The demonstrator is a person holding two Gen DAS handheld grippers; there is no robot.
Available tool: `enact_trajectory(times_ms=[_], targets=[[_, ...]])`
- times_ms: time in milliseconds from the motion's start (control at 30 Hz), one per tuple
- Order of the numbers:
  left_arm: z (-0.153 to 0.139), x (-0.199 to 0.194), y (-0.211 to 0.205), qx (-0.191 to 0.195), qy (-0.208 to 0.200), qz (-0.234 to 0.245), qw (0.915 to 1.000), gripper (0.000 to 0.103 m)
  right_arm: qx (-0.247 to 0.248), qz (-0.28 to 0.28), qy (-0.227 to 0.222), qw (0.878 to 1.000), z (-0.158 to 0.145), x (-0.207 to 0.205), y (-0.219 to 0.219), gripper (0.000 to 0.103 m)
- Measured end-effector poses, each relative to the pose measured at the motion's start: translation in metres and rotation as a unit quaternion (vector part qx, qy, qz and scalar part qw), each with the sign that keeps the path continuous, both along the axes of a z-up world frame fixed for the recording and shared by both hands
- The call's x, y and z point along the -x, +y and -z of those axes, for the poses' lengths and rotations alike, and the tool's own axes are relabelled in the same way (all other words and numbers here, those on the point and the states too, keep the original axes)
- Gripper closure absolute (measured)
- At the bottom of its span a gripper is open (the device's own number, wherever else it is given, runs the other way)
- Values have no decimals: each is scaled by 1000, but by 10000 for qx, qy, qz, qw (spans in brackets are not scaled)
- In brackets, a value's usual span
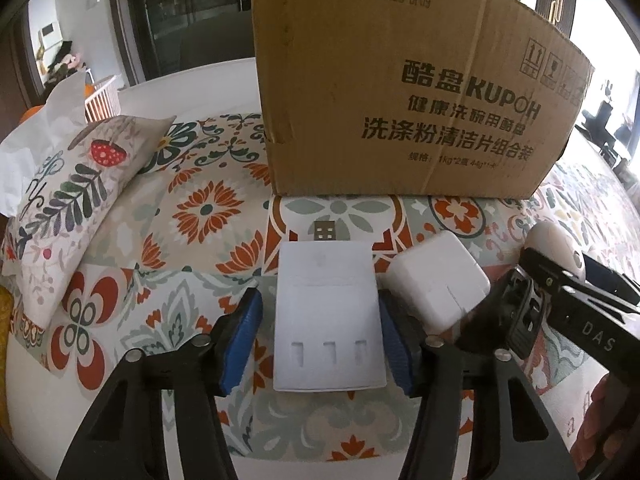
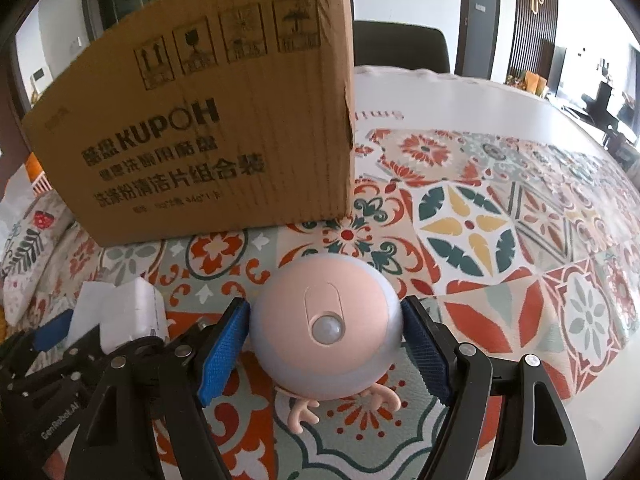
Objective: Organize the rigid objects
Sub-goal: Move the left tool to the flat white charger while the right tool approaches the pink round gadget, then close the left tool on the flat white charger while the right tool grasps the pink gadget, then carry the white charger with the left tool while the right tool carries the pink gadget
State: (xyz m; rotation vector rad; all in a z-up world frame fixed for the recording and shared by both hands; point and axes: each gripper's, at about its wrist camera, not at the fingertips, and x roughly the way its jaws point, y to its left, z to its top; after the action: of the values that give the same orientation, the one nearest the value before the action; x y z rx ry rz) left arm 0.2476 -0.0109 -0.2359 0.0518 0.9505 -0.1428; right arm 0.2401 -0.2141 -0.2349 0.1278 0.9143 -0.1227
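Lower centre of the left wrist view: left gripper (image 1: 320, 320), jaws open around a flat white charger (image 1: 328, 320) with a USB plug (image 1: 325, 232) at its far end. Lies flat on the patterned tablecloth (image 1: 200, 208), plug toward the cardboard box (image 1: 400, 80) that fills the upper middle of the frame. Left blue pad (image 1: 244, 340) clearly apart from the charger's edge; right blue pad (image 1: 394, 344) right at the opposite edge. Just right of the charger, a square white power adapter (image 1: 438, 280), tilted and close beside it. At the left edge, a leaf-printed cushion (image 1: 72, 200). Lower centre of the right wrist view: right gripper (image 2: 324, 340), jaws set on either side of a round pink sensor light (image 2: 320, 300) with small pink antlers (image 2: 304, 404) at its near side. Sits on the tablecloth in front of the box's right corner. Both pads right against its curved sides, yet impossible to tell whether pressing or merely beside it. In the lower left of that frame, the left gripper and the two white pieces.
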Motion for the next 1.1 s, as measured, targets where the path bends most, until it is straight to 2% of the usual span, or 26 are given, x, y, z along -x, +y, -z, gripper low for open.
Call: enact_trajectory(times_ms=[67,300,467,1100], targets=[[0,-1,-1,-2,-16,32,10000,56,-7,2,10,10000,4,-4,-1,26],[-3,4,0,47,-25,66,10000,56,-98,-37,30,9999,6,-5,-2,28],[-17,18,-1,-24,-208,105,9997,56,-123,-94,-61,9999,2,3,-1,28],[-97,37,-2,325,-889,171,9954,56,-157,-243,-669,9973,-77,31,3,28]])
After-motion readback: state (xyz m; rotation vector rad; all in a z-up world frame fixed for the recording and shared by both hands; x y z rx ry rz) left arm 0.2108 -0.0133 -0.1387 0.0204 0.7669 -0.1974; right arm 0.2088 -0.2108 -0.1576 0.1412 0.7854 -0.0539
